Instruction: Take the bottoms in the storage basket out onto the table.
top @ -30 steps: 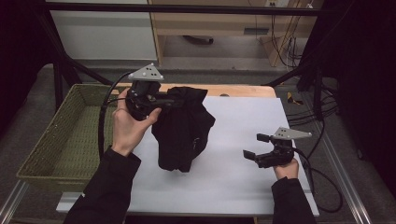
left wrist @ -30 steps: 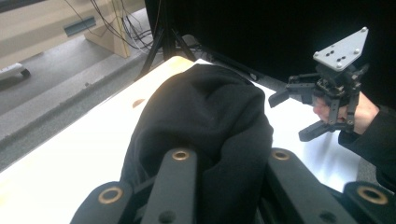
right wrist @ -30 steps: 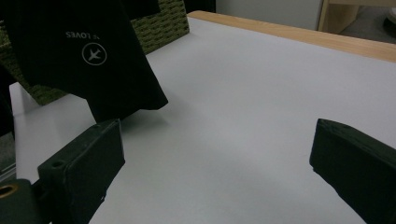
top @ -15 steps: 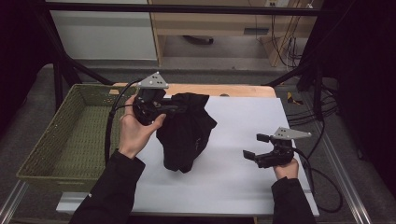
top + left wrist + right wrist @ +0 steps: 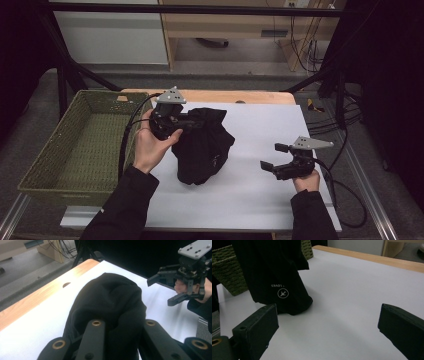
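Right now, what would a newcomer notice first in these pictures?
First, the black garment, bunched and hanging from the shut left gripper with its lower end on the white table. Then the green woven basket at the table's left edge, and the right gripper, open and apart from the cloth.

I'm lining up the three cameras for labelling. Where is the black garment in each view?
High view: black garment at table centre, held up by the left gripper, lower end on the white mat.
Left gripper view: bunched at lower centre, clamped between the jaws.
Right gripper view: upper left, white logo showing.
Shared landmark: the table's wooden edge.
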`<state>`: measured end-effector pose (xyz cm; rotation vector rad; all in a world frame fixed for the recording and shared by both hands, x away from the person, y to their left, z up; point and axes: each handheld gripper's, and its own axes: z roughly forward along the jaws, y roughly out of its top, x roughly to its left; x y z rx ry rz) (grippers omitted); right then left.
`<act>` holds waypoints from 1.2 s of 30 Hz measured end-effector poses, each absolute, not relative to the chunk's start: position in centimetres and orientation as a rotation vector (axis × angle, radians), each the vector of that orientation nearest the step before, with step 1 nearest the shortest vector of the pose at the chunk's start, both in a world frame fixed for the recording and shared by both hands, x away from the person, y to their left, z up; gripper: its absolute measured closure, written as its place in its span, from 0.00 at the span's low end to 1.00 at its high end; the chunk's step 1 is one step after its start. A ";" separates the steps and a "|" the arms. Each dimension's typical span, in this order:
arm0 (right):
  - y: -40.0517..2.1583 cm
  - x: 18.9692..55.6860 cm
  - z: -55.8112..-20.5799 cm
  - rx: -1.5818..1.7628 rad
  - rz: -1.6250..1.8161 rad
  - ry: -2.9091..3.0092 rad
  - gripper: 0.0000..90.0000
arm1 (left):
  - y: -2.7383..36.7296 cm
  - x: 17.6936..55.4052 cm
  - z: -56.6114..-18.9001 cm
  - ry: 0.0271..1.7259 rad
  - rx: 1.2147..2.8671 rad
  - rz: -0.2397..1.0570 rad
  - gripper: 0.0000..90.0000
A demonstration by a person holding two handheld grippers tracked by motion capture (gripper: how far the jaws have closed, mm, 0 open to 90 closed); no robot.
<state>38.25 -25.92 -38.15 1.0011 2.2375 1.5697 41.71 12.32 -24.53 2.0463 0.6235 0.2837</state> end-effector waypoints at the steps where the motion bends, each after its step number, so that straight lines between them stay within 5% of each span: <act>1: -25.9 38.3 -38.2 1.001 1.570 2.238 0.04 | 12.3 41.7 -24.7 0.624 2.048 0.283 0.89; 36: -25.9 38.3 -38.2 1.000 1.569 2.238 0.04 | 11.1 42.3 -30.6 0.650 2.111 0.235 0.87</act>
